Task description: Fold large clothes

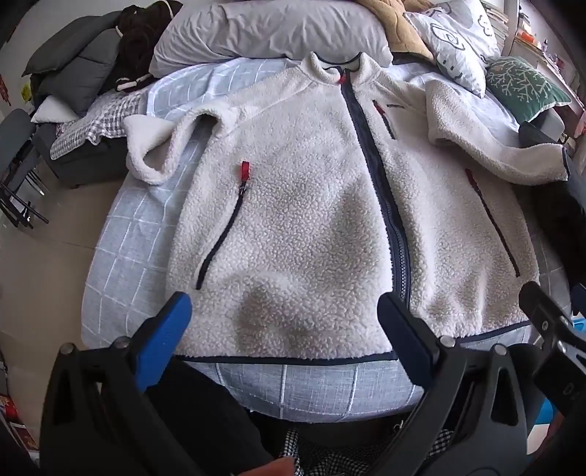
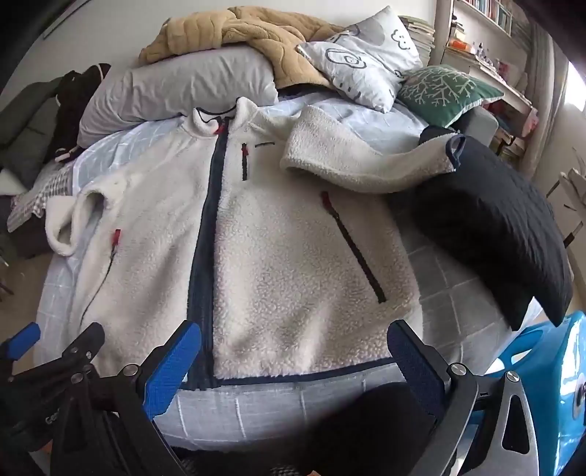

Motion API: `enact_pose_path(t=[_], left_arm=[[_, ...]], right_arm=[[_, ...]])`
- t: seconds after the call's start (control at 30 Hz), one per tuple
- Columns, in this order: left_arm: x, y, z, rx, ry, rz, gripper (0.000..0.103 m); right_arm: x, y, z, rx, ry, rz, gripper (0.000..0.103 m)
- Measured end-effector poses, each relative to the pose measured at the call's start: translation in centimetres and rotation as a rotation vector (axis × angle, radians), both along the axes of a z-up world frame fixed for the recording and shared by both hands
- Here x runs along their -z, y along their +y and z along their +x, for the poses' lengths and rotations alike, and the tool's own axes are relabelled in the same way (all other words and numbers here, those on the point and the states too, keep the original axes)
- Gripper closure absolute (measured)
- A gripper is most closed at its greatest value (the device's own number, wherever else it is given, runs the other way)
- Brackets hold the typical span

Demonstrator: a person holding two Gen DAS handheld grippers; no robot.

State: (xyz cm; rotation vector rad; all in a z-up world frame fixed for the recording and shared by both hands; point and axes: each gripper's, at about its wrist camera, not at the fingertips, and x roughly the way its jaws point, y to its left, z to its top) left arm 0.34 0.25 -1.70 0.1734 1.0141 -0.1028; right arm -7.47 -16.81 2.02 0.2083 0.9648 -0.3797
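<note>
A white fleece jacket (image 1: 311, 205) lies front-up and zipped on the bed (image 1: 139, 234), spread flat with its collar toward the pillows (image 1: 271, 33) and its hem along the near edge of the mattress. Both grippers hang above that hem, angled down at it: the left gripper (image 1: 289, 329) has its blue fingers (image 1: 164, 337) wide apart with nothing between them, over the half of the jacket left of the zip (image 1: 381, 197), and the right gripper (image 2: 296, 355) is just as wide and just as empty, over the other half. The thick pile looks soft and limp, so it should drape and sag rather than hold a crease, and a jacket this bulky will probably feel light for its size but springy, wanting to unfold itself. The fuzzy surface ought to give good grip; the risk is pinching only the top layer and peeling it off the back. One sleeve (image 2: 366, 164) is thrown out toward a dark cushion (image 2: 505, 227), the other sleeve (image 1: 161, 146) is crumpled by the shoulder, so both likely need bringing across the chest first. Sensible holds would be the bound hem corners or the shoulder seams, taking both layers together, away from the stiff zip line
</note>
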Motion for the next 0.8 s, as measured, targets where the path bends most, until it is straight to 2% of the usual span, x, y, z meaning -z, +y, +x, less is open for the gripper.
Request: enact_pose_path(t=[0.8], left_arm=[[-0.07, 0.54, 0.12, 0.000, 0.003, 0.011, 0.002]], right_arm=[[-0.42, -0.23, -0.40, 0.020, -0.017, -0.019, 0.000]])
